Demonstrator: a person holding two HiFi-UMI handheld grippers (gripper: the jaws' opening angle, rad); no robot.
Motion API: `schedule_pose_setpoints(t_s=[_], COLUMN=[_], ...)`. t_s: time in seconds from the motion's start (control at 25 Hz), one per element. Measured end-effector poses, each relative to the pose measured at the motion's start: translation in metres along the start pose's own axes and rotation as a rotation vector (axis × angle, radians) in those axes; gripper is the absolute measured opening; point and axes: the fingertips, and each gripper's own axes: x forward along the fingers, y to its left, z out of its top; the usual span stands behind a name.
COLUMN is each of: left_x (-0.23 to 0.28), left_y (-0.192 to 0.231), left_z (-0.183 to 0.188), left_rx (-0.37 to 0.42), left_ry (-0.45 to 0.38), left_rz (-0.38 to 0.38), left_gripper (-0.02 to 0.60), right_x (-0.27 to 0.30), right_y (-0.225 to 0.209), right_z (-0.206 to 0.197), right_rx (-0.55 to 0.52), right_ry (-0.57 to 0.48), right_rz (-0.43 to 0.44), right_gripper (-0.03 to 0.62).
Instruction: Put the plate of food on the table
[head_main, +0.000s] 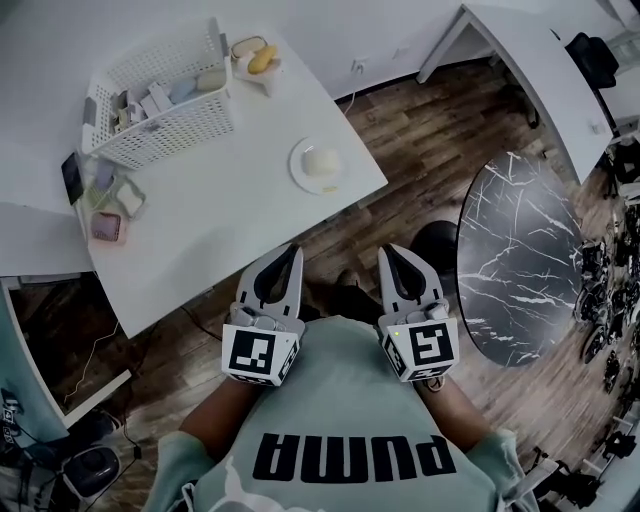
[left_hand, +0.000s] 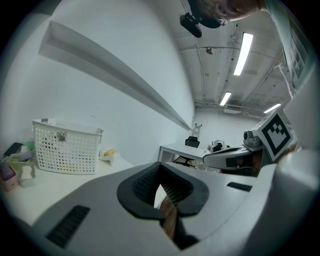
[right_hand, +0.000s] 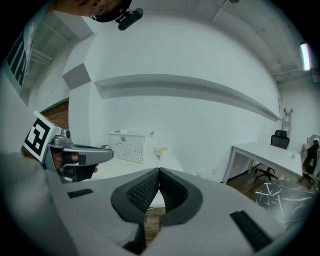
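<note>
Holding my left tongs (head_main: 292, 250) and right tongs (head_main: 391, 252) clenched on nothing, close to my chest, I see the plate of food (head_main: 318, 165) already on the white tabletop (head_main: 230, 200), near its corner. A careless reach with closed tips could shove it off onto the floor (head_main: 420, 130)

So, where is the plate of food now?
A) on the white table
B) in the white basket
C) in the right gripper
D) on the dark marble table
A: the plate lies on the white table near its edge, apart from the basket; the right gripper is shut and empty.
</note>
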Motion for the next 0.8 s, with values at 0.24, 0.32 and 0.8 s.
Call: schedule_pose_setpoints(t_s=[0.24,0.32,0.8], left_x=[0.002,0.004,0.053], left_y=[0.009,0.014,0.044], left_z=[-0.004,-0.003,0.006], left_rx=[0.007,0.009,-0.021], left_ry=[0.013,0.017,0.05], left_rz=[0.041,0.058,0.131], left_gripper=[0.006,0.006,0.006], right_x=[0.015,0.022,0.078], right_y=[0.001,0.0,-0.029], right_z=[-0.001,-0.002,0.011], right_rx=[0.003,0.009,0.011], right_ry=[-0.009,-0.005,0.013], right_rz=[0.039,0.057,0.134], right_gripper=[0.008,0.008,0.008])
